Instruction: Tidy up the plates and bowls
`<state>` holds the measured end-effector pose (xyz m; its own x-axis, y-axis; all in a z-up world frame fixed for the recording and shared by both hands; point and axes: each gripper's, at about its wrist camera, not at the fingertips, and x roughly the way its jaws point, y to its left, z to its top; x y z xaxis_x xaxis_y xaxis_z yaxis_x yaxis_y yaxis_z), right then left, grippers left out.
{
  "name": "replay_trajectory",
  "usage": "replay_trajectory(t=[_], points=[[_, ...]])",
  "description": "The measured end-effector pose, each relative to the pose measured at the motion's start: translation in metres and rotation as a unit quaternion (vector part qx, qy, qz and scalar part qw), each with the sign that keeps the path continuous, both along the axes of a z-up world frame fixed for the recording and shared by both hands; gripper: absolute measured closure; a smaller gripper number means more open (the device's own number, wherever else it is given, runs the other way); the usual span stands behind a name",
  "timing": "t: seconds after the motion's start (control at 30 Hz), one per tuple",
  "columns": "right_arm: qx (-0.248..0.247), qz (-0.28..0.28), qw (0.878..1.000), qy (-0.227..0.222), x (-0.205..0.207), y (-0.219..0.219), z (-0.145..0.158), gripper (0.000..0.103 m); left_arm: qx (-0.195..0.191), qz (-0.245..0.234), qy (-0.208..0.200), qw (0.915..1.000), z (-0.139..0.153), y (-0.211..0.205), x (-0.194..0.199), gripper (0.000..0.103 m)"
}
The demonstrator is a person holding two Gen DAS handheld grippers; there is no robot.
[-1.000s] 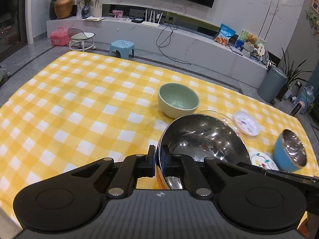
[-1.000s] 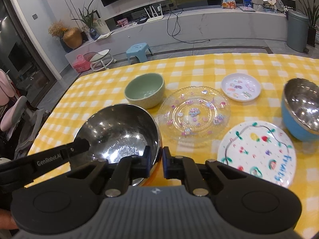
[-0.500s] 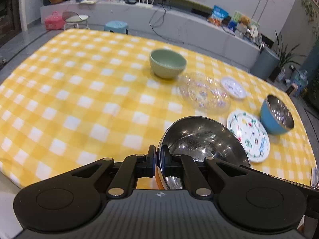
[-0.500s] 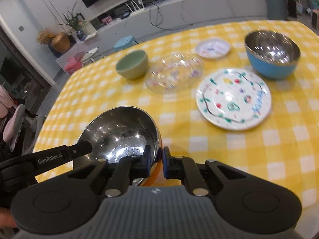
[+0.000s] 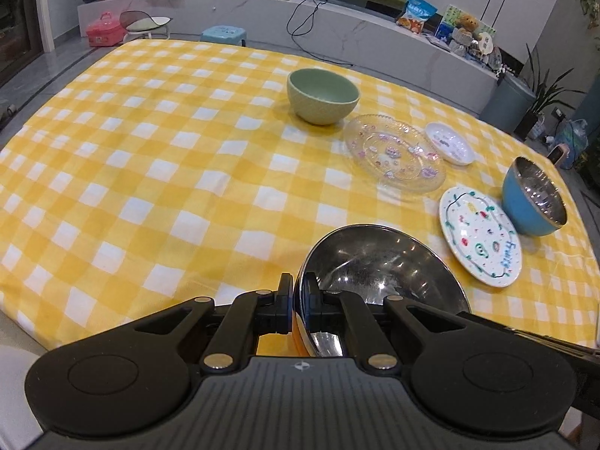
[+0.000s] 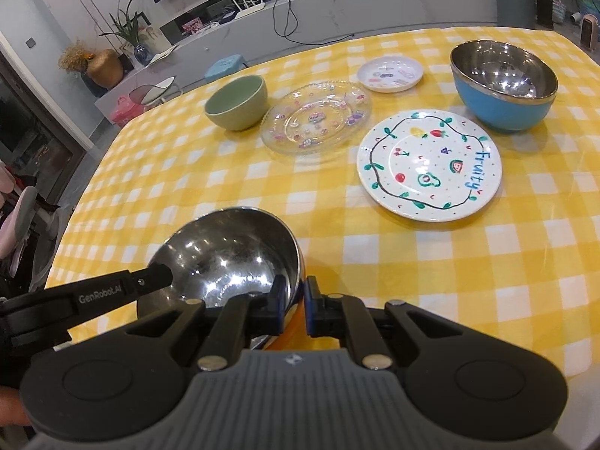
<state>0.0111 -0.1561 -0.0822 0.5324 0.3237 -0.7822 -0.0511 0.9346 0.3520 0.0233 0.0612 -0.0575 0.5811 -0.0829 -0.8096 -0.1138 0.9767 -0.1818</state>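
Both my tongs clamp the rim of the shiny steel bowl with an orange outside, empty, at the table's near edge: left gripper at its 7 o'clock, right gripper at its 5 o'clock. The pale green ceramic bowl and blue-sided steel bowl are also empty. My tongs hide the held bowl's base. Only the right view reads "Fruity" on the white fruit-painted plate.

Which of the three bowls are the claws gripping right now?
The steel bowl with the orange outside, nearest the cameras: both claws pinch its rim. The green bowl and blue steel-lined bowl sit untouched farther back.
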Motion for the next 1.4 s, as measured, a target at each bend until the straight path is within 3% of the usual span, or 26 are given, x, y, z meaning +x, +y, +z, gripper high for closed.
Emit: replay_trajectory(t=[0.2, 0.27, 0.4, 0.6, 0.87, 1.03, 1.2, 1.33, 1.4], points=[[0.0, 0.006, 1.0, -0.006, -0.001, 0.001, 0.002, 0.093, 0.007, 0.001, 0.007, 0.9999, -0.001, 0.0, 0.0, 0.097], [0.004, 0.008, 1.0, -0.008, -0.002, 0.001, 0.003, 0.091, 0.009, 0.005, 0.009, 0.9999, 0.0, 0.0, 0.0, 0.091], [-0.023, 0.008, 0.999, -0.034, -0.007, 0.0, 0.012, 0.073, 0.01, 0.008, -0.01, 0.9999, 0.011, 0.001, -0.002, 0.088], [-0.02, -0.003, 0.997, -0.071, -0.005, -0.021, 0.035, 0.07, 0.012, -0.002, -0.058, 0.9983, 0.047, -0.006, 0.0, 0.082], [-0.042, -0.059, 0.989, -0.132, 0.029, -0.077, 0.081, 0.059, -0.025, -0.085, -0.109, 0.9901, 0.093, -0.059, 0.03, 0.08], [-0.056, -0.105, 0.98, -0.158, 0.055, -0.118, 0.101, 0.055, -0.062, -0.119, -0.12, 0.9837, 0.106, -0.095, 0.057, 0.08], [-0.055, -0.147, 0.976, -0.151, 0.086, -0.157, 0.102, 0.055, -0.101, -0.146, -0.108, 0.9781, 0.101, -0.129, 0.093, 0.072], [-0.066, -0.184, 0.971, -0.134, 0.108, -0.182, 0.089, 0.056, -0.122, -0.163, -0.09, 0.9748, 0.088, -0.158, 0.119, 0.071], [-0.07, -0.2, 0.97, -0.121, 0.117, -0.191, 0.077, 0.056, -0.126, -0.168, -0.08, 0.9744, 0.078, -0.17, 0.131, 0.063]])
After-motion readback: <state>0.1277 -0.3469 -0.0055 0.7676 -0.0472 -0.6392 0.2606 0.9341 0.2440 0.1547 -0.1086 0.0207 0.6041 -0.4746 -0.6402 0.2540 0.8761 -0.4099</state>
